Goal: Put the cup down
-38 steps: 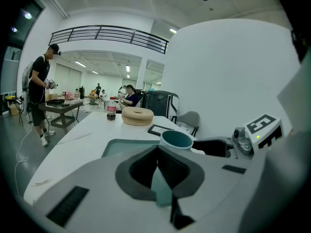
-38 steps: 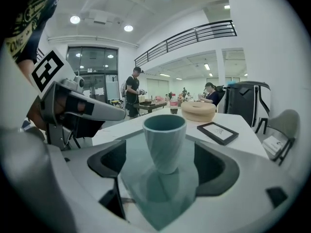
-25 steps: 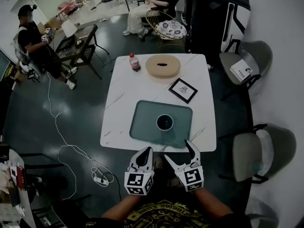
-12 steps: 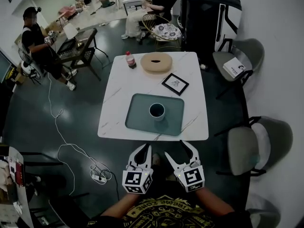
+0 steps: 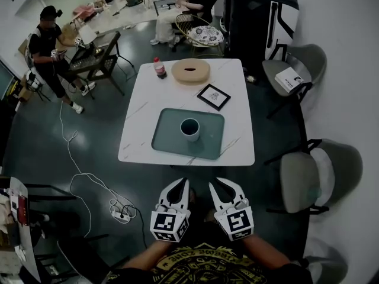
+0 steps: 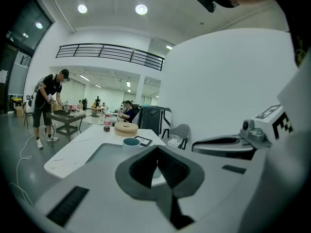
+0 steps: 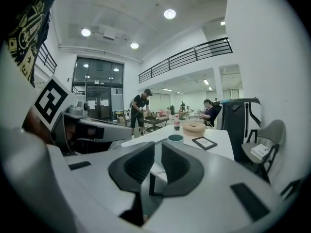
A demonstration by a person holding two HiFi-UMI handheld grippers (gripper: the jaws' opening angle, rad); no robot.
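A teal-lined white cup (image 5: 190, 128) stands upright on a grey-green tray (image 5: 169, 138) on the white marble table (image 5: 142, 117); nothing holds it. Both grippers hang well short of the table's near edge, close to my body. My left gripper (image 5: 180, 186) is shut, its tips meeting with nothing between them. The jaws of my right gripper (image 5: 224, 186) are closing; a narrow gap still shows between them and it is empty. In the left gripper view the cup (image 6: 131, 142) shows far beyond the jaws, and likewise the cup (image 7: 175, 139) in the right gripper view.
On the table's far side stand a red-capped bottle (image 5: 159, 67), a round beige holder (image 5: 190, 70) and a small framed picture (image 5: 214, 97). Grey chairs (image 5: 320, 179) stand to the right. A cable with a power strip (image 5: 118, 209) lies on the floor at left. People work at the back.
Both grippers have drawn back from the table's near edge toward my body, leaving the cup on the tray. The right gripper's jaws have narrowed from wide open.
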